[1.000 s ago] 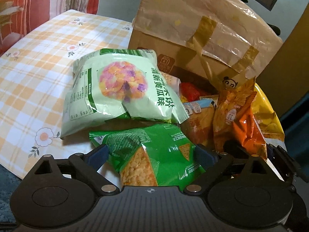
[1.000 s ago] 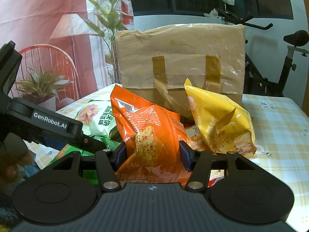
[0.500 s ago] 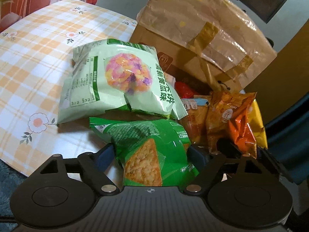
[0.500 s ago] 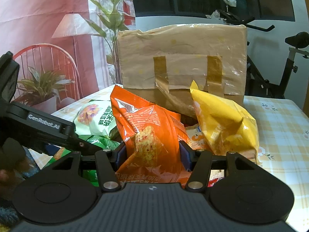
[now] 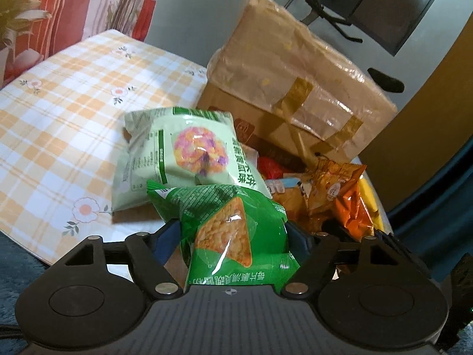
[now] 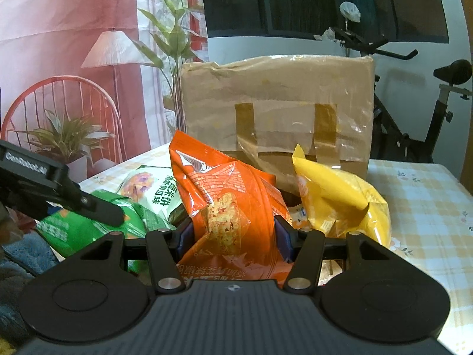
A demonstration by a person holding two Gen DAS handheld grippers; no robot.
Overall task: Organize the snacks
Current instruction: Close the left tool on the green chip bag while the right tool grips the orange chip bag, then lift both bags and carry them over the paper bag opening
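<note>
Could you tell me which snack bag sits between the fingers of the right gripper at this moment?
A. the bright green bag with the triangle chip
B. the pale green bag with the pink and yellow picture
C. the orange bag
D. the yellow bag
C: in the right wrist view the orange bag stands between the right gripper pads, with the yellow bag beside it.
</note>
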